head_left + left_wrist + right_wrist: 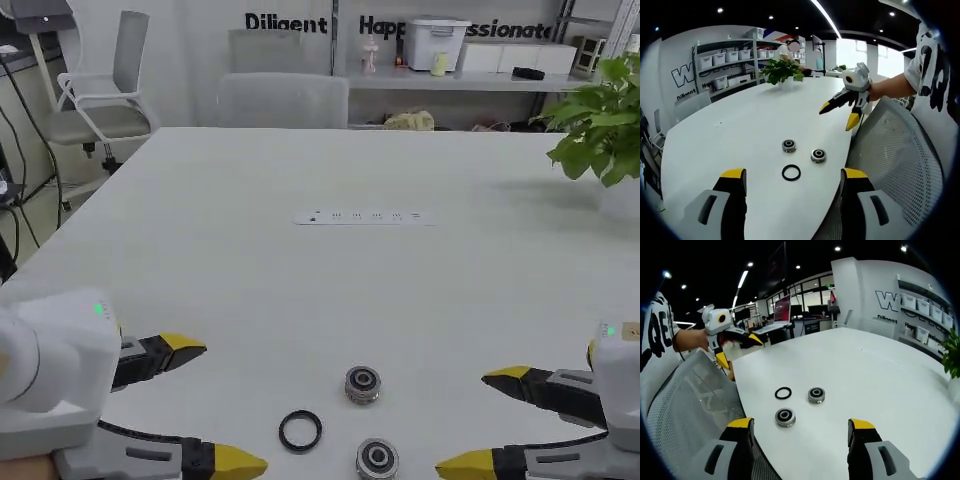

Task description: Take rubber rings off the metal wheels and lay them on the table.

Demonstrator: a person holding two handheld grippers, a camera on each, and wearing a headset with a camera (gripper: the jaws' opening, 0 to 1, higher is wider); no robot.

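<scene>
Well ahead of both pairs of jaws, a white power strip (365, 217) lies flat. A leafy plant (600, 120) stands far beyond the jaws of the right gripper (462, 422). Grey chairs (283, 100) stand farther off. In the left gripper view, just right of the jaws, is possibly a mesh chair back (895, 145).

Wide white bench (300, 280): smooth matt top, faintly grained. Small round farther wheel (362, 384) and nearer wheel (377, 458): bright silvery metal, glossy, dark-centred. Loose black rubber ring (300, 431): matt. Left gripper (230, 406) and right gripper (462, 422): smooth white plastic housings, fingers (175, 347) tipped in satin yellow plastic. Grey chair back (900, 150): open mesh cloth.
</scene>
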